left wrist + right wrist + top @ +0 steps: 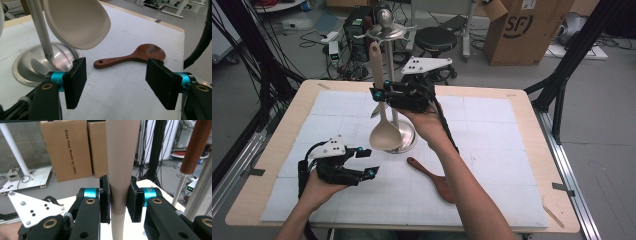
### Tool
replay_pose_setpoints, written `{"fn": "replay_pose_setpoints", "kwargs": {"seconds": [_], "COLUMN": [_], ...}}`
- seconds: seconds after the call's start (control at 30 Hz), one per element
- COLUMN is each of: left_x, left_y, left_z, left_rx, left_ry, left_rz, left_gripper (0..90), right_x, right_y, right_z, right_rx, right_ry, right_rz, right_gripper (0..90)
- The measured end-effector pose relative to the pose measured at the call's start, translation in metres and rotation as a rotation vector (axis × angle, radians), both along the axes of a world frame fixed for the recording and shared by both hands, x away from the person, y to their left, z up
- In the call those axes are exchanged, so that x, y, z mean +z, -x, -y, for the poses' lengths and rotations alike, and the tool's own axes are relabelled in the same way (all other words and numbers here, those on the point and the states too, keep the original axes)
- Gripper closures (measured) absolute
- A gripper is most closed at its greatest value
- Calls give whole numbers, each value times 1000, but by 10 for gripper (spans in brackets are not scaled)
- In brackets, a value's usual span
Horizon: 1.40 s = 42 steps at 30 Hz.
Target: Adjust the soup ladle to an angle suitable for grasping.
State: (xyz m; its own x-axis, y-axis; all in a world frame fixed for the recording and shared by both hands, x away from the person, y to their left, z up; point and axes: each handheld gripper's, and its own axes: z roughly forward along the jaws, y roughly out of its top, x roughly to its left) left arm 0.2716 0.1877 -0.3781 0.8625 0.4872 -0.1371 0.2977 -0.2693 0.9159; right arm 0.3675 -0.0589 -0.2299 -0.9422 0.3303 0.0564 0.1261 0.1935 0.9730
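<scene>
Right gripper (377, 95) clamps the cream spoon (384, 131) by the rack; left gripper (368, 162) waits open.

In the high view's centre the right fingers (105, 199) press both sides of the spoon's handle, bowl hanging low in front of the steel rack (388, 30), just over its round base (35, 67); at lower left the left fingers (76, 81) stand wide apart, nothing between them, above the white tabletop (492, 135); a brown wooden spoon (434, 179) lies flat right of centre, near the base.
</scene>
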Motion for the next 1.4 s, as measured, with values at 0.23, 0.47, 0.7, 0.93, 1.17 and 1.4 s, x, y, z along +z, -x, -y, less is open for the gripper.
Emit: {"fn": "replay_pose_setpoints", "kwargs": {"seconds": [0.23,0.47,0.7,0.93,1.17,1.4], "left_x": [0,0,0,0,0,0], "left_y": [0,0,0,0,0,0], "left_z": [0,0,0,0,0,0], "left_rx": [2,-5,-3,-6,-5,-4], "left_ry": [6,4,8,11,12,10], "left_rz": [-3,1,1,2,-1,-1], "left_gripper": [340,340,340,340,340,340], "right_x": [-2,-3,-1,-3,-5,-6], "right_y": [-4,-6,-9,-12,-15,-17], "right_z": [0,-1,-4,-4,-3,-3], "right_rx": [-12,-27,-37,-46,-59,-65], "right_ry": [7,11,13,15,9,3], "right_rz": [-10,-9,-12,-17,-23,-29], "right_gripper": [758,757,757,757,756,755]}}
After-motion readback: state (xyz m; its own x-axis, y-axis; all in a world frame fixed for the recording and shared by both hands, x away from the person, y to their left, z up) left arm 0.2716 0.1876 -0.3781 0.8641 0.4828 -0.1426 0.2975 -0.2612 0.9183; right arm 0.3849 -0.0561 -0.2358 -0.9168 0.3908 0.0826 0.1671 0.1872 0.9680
